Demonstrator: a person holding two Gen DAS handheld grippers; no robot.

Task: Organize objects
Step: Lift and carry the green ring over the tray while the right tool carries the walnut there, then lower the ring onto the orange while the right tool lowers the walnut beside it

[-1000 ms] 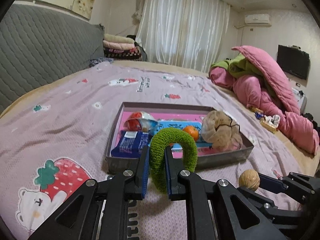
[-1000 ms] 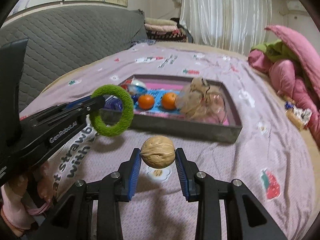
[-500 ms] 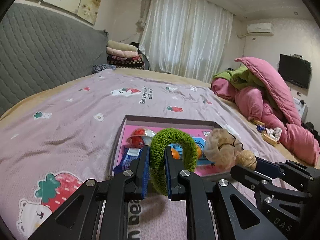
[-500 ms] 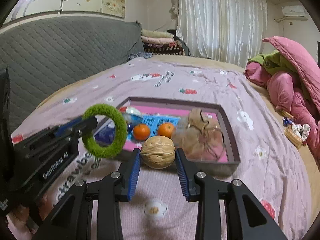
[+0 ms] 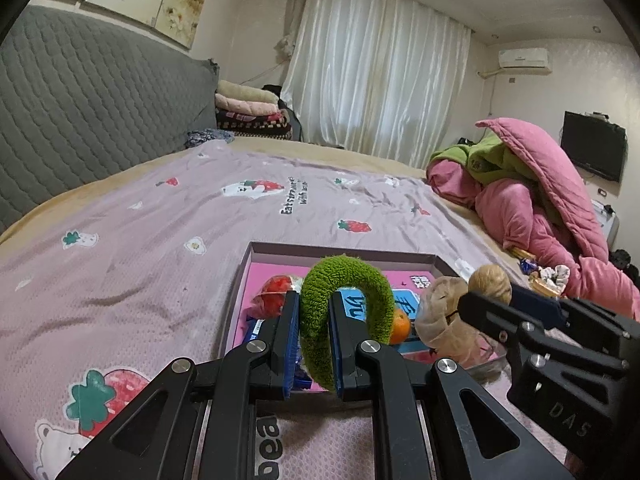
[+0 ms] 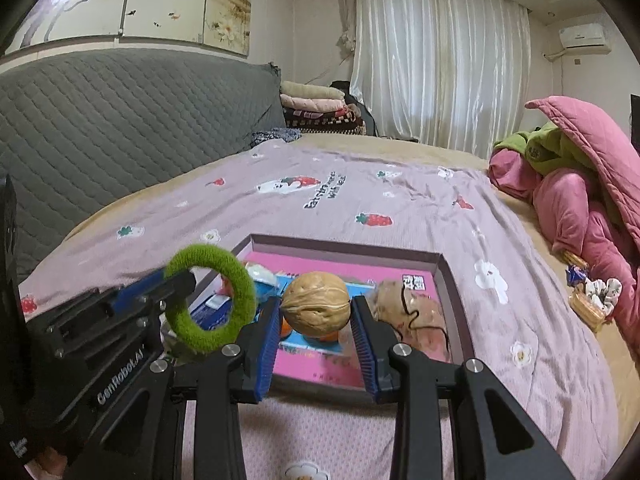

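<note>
A fuzzy green ring (image 5: 344,312) is pinched upright in my left gripper (image 5: 314,340), which is shut on it over the near edge of a shallow grey box with a pink floor (image 5: 340,250). My right gripper (image 6: 316,320) is shut on a walnut (image 6: 317,303) and hovers above the same box (image 6: 452,292). Each gripper shows in the other's view: the walnut (image 5: 490,282) at right, the green ring (image 6: 210,298) at left. Inside the box lie an orange (image 5: 400,326), a red-and-white wrapper (image 5: 272,294), a blue packet and a tan mesh pouch (image 6: 416,312).
The box rests on a lilac bedsheet (image 5: 140,248) printed with strawberries. Pink and green quilts (image 5: 532,200) are heaped at the right, with small snack items (image 6: 592,300) beside them. A grey padded headboard (image 6: 100,120) runs along the left; folded blankets (image 5: 248,112) are stacked far back.
Both grippers have risen and moved forward toward the box with their loads. The walnut now hangs over the box interior instead of short of its front wall.
</note>
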